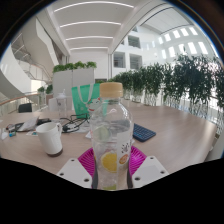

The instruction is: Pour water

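Observation:
A clear plastic bottle [111,130] with an orange cap and a yellow-printed label stands upright between my fingers, held up above the table. Both magenta pads [85,160] press on its lower sides. My gripper [111,166] is shut on the bottle. A white mug [49,138] with a handle stands on the table to the left of the bottle, a little beyond my fingers.
The wooden table [170,128] carries a dark keyboard [141,131] behind the bottle, cables and small items [30,124] at the left, and a green-and-clear container [83,98] farther back. A row of potted plants [170,85] lines the room behind.

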{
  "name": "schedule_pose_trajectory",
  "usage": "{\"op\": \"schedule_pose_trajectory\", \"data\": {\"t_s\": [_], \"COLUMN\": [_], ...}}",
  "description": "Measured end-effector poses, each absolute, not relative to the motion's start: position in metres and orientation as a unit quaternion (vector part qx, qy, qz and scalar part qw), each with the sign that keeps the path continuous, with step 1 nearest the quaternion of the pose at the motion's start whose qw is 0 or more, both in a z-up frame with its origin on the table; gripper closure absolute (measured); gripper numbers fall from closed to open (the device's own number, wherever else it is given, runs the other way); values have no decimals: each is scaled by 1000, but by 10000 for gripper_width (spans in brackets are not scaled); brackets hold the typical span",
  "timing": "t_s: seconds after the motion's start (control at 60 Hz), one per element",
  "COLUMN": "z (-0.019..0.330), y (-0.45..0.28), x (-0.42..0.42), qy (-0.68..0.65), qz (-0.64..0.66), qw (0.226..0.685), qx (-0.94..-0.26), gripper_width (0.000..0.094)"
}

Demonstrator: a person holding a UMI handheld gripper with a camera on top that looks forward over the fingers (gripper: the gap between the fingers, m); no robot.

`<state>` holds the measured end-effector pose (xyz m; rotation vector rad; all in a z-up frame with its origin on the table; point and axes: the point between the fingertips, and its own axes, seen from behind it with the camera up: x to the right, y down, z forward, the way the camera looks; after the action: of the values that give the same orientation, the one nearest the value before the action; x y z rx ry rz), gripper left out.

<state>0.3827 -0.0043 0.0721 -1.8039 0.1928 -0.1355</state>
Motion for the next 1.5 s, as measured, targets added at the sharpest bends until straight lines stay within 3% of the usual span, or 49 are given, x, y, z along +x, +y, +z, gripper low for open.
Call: {"op": "schedule_pose_trajectory", "data": {"t_s": [0.083,0.25,0.3,0.35,0.433,0.617,0.85,1.05,1.15,1.25,1.35,1.383,1.433,1.467,1.5], "z": [71,156,192,203,226,198,195,194,200,236,279,280,292,273,265], "y": [-1,32,57,71,105,152,170,169,173,183,183,157,171,150,143], "x": [380,392,393,382,359,304,273,272,276,272,279,282,278,287,290], "qy": [87,-8,-62,-140,-287,-559,-688,-694,-679,-613,-454,-371,-307,-226,-173], "qz": [-56,-165,-218,-281,-384,-532,-610,-621,-611,-579,-484,-437,-308,-225,-153], "qw": [577,584,574,563,507,348,196,178,206,303,470,552,606,650,672], "qx": [-810,-795,-787,-764,-716,-532,-339,-318,-350,-443,-582,-605,-666,-690,-704], "gripper_width": [598,598,599,599,599,599,600,597,598,598,574,551,523,551,503]}}
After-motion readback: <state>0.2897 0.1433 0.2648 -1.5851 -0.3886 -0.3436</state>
